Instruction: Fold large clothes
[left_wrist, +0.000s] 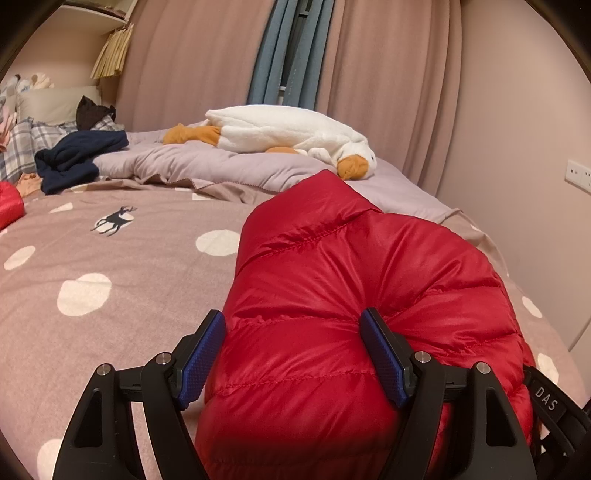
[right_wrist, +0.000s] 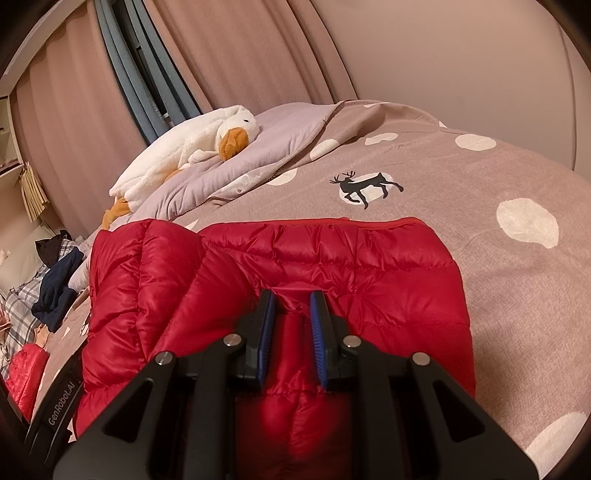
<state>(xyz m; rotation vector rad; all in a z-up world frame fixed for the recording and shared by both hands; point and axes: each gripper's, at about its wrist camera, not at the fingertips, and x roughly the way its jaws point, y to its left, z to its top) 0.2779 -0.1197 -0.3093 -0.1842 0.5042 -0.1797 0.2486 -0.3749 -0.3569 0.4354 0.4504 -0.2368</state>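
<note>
1. The red down jacket (left_wrist: 332, 295) lies puffed up on the polka-dot bedspread (left_wrist: 110, 258), towards the bed's right edge in the left wrist view.
2. The left gripper (left_wrist: 291, 354) stands wide, its blue pads on either side of a thick quilted roll of the jacket; whether they press it is hard to tell.
3. The right gripper (right_wrist: 291, 332) is narrowed onto a pinched ridge of the jacket, the cloth bunched between the pads.
4. A plush goose (left_wrist: 288, 136) rests on the lilac blanket (left_wrist: 207, 166) at the far edge.
</note>
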